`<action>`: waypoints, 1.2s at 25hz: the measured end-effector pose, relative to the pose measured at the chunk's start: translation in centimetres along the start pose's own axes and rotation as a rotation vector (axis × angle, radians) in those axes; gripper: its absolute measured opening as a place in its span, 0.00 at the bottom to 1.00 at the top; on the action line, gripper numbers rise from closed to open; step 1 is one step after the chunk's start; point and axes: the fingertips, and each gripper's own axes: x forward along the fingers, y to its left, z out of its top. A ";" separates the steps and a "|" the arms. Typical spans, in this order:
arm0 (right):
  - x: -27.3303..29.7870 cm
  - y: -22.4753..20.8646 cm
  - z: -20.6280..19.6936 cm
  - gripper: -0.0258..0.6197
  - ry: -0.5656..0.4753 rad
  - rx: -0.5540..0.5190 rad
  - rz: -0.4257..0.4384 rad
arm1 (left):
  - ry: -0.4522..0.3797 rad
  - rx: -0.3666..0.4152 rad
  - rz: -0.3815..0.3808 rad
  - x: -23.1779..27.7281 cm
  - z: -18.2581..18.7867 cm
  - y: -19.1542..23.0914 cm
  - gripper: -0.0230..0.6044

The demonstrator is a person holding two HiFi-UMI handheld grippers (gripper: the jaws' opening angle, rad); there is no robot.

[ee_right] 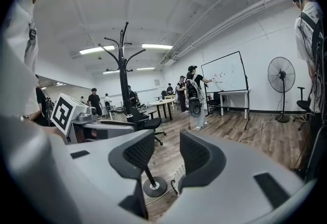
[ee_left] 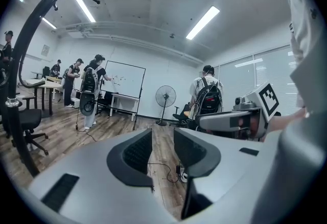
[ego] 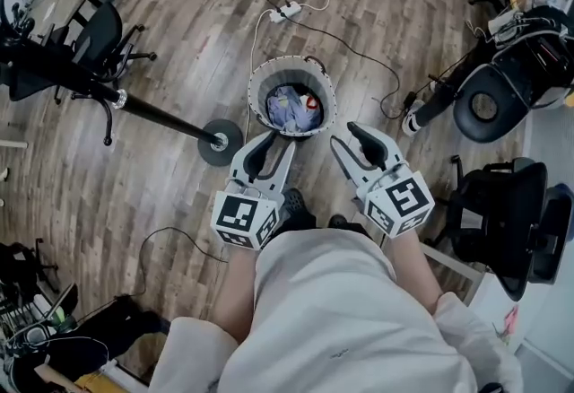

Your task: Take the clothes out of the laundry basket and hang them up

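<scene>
Laundry basket [ego: 255, 95] and floor: a wood-plank floor [ego: 161, 194] fills most of my head view. The basket stands on it near the centre, straight ahead of both grippers.
Coat stand [ego: 166, 117]: black. From above, its pole slants down to a round base just left of the basket. My right gripper view shows it upright with curved hooks at the top.
Office chairs [ego: 502, 212]: black, grouped at the right edge, well apart from the basket.
Basket itself: round and grey, with a perforated wall and an open top.
Clothes [ego: 287, 110]: crumpled pale blue fabric with a small red patch, lying inside the basket.
Left gripper [ego: 274, 145]: jaws apart, nothing between them. Through the gap in its own view I see only floor and a cable.
Right gripper [ego: 346, 138]: jaws apart, nothing held. Its own view shows floor and the stand's base through the gap.
Both grippers: held side by side in front of the person's body, tips just short of the basket's rim in my head view.
Shoes [ego: 294, 203]: dark, between the two marker cubes.
Power strip [ego: 287, 12]: white, on the floor beyond the basket, with cables trailing from it.
</scene>
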 end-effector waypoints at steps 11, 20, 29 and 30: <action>2.9 0.3 -1.1 0.31 0.030 0.046 -0.041 | 0.032 -0.005 -0.034 0.1 -0.5 3.3 0.28; 5.2 -2.5 -2.9 0.34 0.101 0.081 -0.020 | 0.086 -0.053 -0.013 2.8 -2.4 4.7 0.31; 9.9 -6.7 -3.5 0.35 0.194 0.065 0.074 | 0.143 -0.088 0.065 7.6 -3.0 7.8 0.33; 10.5 -7.3 -3.6 0.35 0.205 0.061 0.091 | 0.152 -0.091 0.073 8.2 -3.2 8.0 0.33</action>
